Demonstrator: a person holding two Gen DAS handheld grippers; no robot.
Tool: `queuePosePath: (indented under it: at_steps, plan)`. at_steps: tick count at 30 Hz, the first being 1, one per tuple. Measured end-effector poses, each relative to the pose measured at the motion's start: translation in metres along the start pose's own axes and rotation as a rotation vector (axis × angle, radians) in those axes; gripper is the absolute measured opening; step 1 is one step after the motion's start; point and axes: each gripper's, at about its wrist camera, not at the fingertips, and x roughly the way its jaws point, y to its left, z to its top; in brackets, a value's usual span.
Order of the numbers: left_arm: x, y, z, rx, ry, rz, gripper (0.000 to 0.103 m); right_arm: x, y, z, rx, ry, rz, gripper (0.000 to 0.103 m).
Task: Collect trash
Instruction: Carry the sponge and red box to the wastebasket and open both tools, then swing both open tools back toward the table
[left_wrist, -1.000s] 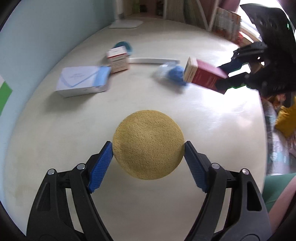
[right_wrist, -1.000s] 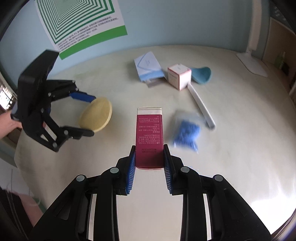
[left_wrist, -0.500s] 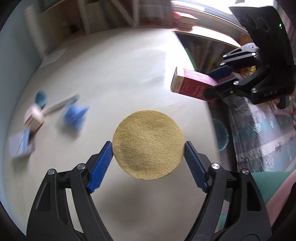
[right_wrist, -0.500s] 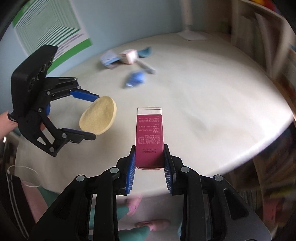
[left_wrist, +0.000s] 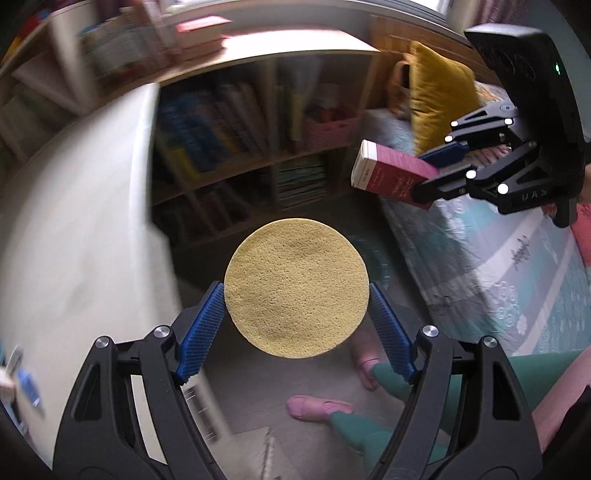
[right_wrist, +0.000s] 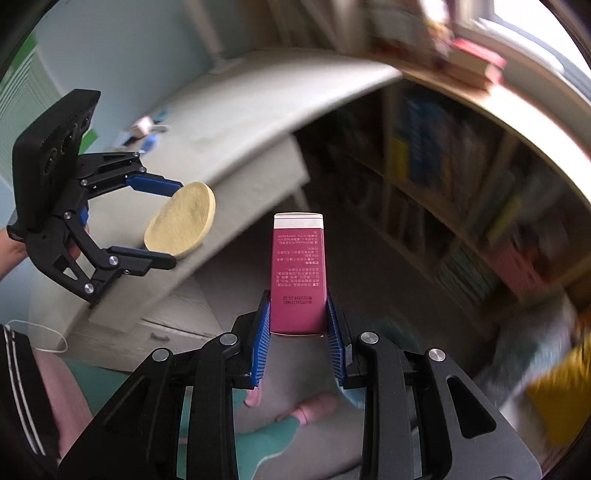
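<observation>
Left claw (left_wrist: 296, 328) grips sponge (left_wrist: 296, 288), right claw (right_wrist: 298, 332) box (right_wrist: 298, 275) (both now off table (left_wrist: 74, 240)).

Daylight from a window (right_wrist: 532, 33) above; background smeared by motion blur, fisheye edges bent and dark.

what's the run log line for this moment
left gripper: shut on sponge | right gripper: shut on red box | both off the table
</observation>
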Motion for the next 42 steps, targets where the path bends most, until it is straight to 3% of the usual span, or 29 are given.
queuePosePath:
  at_steps: [9, 15, 20, 23, 35, 42]
  plan:
    - [0.077, -0.088, 0.041, 0.093, 0.119, -0.096, 0.075, -0.014, -0.08, -0.083, 0.203, 0.046, -0.021, 0.029]
    - [0.12, -0.115, 0.059, 0.118, 0.19, -0.112, 0.075, -0.005, -0.107, -0.103, 0.272, 0.055, 0.008, 0.029]
    - [0.148, -0.125, 0.067, 0.143, 0.261, -0.111, 0.076, 0.006, -0.121, -0.104, 0.308, 0.057, 0.013, 0.034]
    - [0.162, -0.128, 0.069, 0.164, 0.296, -0.08, 0.08, 0.01, -0.135, -0.105, 0.345, 0.043, 0.008, 0.048]
    - [0.179, -0.117, 0.067, 0.116, 0.328, -0.075, 0.083, 0.007, -0.162, -0.106, 0.396, 0.035, 0.013, 0.054]
    - [0.17, -0.111, 0.072, 0.112, 0.305, -0.075, 0.083, 0.006, -0.164, -0.102, 0.402, 0.027, 0.015, 0.058]
